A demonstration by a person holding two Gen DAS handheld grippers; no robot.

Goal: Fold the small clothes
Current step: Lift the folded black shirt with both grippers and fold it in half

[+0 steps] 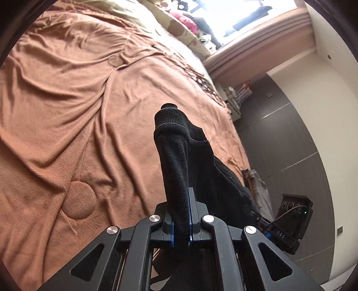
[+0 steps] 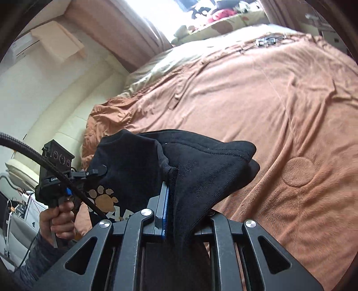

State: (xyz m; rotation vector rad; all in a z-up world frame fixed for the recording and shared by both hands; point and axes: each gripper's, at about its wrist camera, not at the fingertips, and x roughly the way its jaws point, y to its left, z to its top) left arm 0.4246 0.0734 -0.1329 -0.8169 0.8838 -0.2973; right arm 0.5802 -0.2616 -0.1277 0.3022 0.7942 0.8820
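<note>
Garment: a small black garment [image 1: 179,156] with an orange paw print [image 2: 105,197], held up above the bed between both grippers.
Left gripper [image 1: 181,215]: clamped on a black fold.
Right gripper [image 2: 176,215]: clamped on another edge; cloth hides one finger.
Bed: rumpled orange-brown blanket [image 1: 67,112] beneath.
Around: bright window [image 1: 235,15], cluttered sill, grey floor [image 1: 290,134].
In the way: a braided cable [image 2: 56,170] crosses the person's hand [image 2: 58,223].

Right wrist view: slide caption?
Right gripper shut on a black garment lifted over the orange blanket.

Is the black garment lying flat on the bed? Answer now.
No: the black garment hangs lifted above the brown blanket, clamped in the right tongs.
</note>
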